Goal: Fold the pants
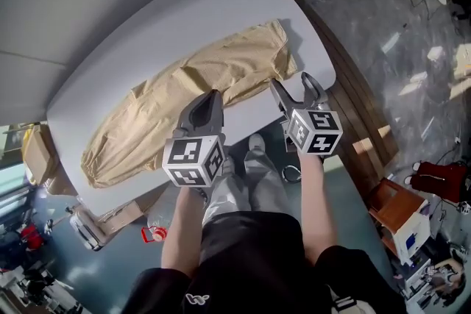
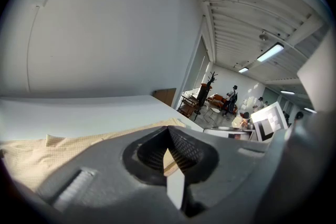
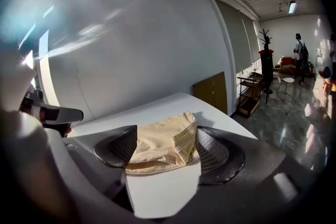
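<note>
Tan pants (image 1: 191,103), wrinkled, stretched lengthwise along white table (image 1: 147,26)'s near edge. Left gripper (image 1: 212,95) clenched, empty, over pants' near side. Right gripper (image 1: 291,82) spread wide, empty, at table's near edge.

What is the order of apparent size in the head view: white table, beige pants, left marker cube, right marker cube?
1. white table
2. beige pants
3. left marker cube and right marker cube: they look alike, and nearness to the camera enlarges both.
</note>
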A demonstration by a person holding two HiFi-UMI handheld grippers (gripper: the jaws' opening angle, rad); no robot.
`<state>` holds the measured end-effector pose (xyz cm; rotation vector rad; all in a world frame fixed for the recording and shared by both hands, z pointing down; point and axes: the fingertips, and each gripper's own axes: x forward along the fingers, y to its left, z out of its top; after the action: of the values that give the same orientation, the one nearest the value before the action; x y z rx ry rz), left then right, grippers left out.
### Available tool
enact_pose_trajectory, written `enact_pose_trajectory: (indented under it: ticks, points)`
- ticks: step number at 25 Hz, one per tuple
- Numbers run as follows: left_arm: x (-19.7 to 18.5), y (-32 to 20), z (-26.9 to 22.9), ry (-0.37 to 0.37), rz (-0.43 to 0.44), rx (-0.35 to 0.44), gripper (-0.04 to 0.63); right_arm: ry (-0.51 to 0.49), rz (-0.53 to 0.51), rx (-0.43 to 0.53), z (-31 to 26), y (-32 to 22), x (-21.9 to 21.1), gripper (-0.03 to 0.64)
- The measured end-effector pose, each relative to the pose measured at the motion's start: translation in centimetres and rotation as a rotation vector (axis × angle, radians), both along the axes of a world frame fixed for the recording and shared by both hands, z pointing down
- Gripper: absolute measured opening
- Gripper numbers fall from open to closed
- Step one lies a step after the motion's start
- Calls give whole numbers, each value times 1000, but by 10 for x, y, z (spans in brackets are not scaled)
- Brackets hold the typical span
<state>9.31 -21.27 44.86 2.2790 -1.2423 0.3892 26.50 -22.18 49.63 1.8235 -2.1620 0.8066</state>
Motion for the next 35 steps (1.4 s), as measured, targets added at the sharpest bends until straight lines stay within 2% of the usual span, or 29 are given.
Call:
enact_pose_trajectory:
  ticks: [10,16,24,31,33,34,35]
  points:
    - [20,-19,39,-25,-26,-72,3,22,7,-104,49,-21,27,362]
    - [31,-27,61,-36,-31,-112,3,29,-18,-181,76,-32,26,379]
    - [26,-25,77,-35,-69,-158,3,22,-29,-248,99,-35,26,376]
    - [23,-28,81,-33,-87,-168,3,23,-33,-271,104,-45,28,267]
    - [22,-27,81,-33,-91,-170,3,-18,-24,-264,104,-47,28,130]
    - [22,-27,81,-33,-93,-170,3,-34,-16,-263,103,-48,28,86]
    - [21,-27,81,-33,-95,-170,3,-44,-9,-265,103,-48,29,80]
